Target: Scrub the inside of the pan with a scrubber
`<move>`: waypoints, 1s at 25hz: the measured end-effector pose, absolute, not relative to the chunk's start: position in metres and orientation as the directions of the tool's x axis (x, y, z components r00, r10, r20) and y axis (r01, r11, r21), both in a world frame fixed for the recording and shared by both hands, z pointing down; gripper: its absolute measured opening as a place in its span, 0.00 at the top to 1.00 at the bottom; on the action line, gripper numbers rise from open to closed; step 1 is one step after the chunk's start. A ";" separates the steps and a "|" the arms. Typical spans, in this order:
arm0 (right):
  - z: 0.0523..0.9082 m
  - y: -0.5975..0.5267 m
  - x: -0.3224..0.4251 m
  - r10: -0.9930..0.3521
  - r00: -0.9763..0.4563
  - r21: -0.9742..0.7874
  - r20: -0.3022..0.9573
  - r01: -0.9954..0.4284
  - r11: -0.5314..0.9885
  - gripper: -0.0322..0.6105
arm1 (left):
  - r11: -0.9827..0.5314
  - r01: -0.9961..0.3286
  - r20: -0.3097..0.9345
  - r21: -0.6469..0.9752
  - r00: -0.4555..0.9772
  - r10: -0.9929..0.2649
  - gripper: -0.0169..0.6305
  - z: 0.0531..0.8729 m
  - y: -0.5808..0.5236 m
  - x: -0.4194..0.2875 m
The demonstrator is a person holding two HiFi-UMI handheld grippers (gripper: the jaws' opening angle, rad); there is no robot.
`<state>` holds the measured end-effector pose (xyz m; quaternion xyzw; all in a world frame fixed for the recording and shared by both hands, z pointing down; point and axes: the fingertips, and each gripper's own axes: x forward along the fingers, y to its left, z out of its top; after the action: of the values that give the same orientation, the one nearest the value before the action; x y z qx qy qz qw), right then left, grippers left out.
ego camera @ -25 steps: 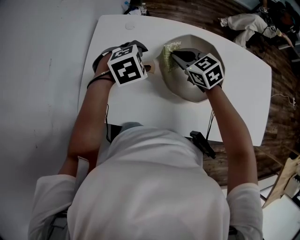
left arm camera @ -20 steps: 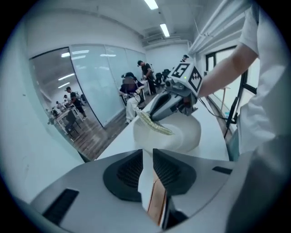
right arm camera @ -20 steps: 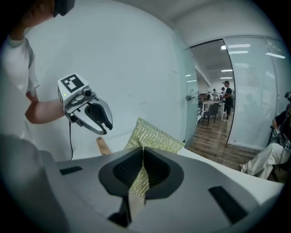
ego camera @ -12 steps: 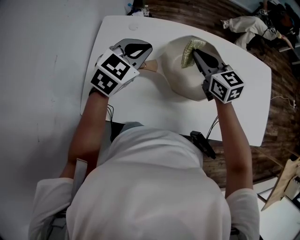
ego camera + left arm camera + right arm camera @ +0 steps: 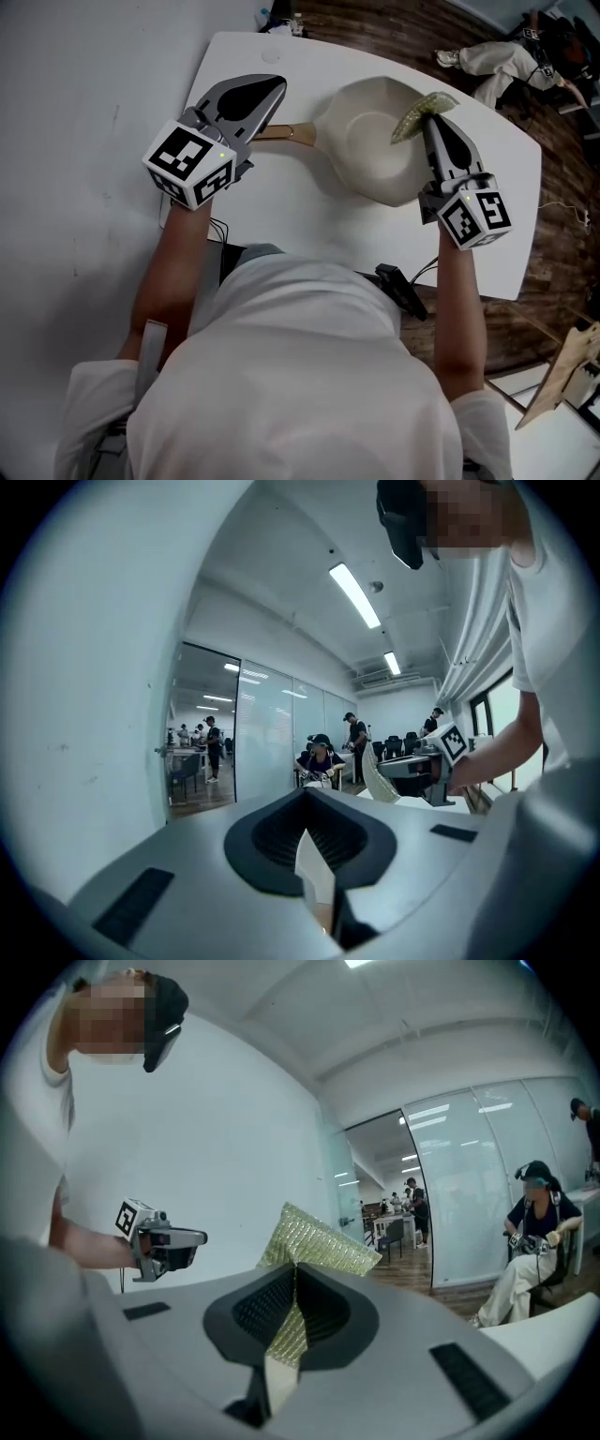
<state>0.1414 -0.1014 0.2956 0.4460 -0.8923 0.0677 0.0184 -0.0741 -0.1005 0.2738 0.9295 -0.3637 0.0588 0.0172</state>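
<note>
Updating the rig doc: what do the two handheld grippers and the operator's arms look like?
Both the left gripper and right gripper have light grey tapering shells with dark ribbed pads. Each carries a white cube with black square markers. Thin black cables run back from them. The person wears a white short-sleeved T-shirt.

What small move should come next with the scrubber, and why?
Probably lower the right gripper until the scrubber touches the inside of the pan. Its jaws are shut on the scrubber, but it hangs in the air by the rim and touches nothing.
</note>
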 end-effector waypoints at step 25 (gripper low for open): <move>0.267 -0.042 0.179 -0.896 -0.442 -0.030 -0.042 -0.896 0.443 0.91 | -0.647 -0.762 0.033 0.017 0.647 -0.762 0.95 0.268 -0.067 -0.109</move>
<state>0.1788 -0.0417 0.2667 0.5276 -0.8491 0.0017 -0.0260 -0.1086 -0.0674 0.2683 0.9074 -0.4199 0.0113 0.0144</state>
